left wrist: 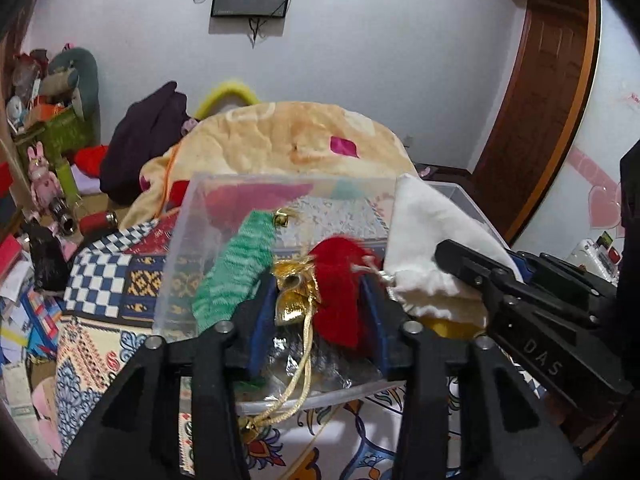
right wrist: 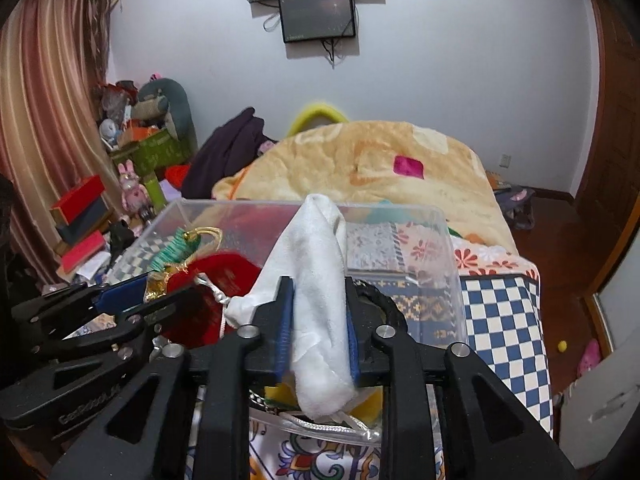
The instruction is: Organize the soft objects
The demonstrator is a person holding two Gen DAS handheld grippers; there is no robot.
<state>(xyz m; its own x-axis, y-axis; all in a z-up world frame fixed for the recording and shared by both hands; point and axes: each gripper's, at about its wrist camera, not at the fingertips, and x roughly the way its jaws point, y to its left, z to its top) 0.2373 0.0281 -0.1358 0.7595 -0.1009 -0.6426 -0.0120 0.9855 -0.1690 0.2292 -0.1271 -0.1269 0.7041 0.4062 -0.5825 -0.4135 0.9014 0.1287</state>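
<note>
Cluttered bedroom, clear bin on patterned bedspread: left gripper clamped on red pouch, right gripper clamped on white pouch, both over the bin, unreleased; green item already inside, so roughly midway.

Clear bin on patterned bed

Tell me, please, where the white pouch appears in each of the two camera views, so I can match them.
Left wrist view: the white pouch is right of centre, over the clear box, with the right gripper closed on it.
Right wrist view: the white pouch stands in the centre, between the right gripper's fingers.
Shared landmark: the red pouch, just left of it in both.
</note>
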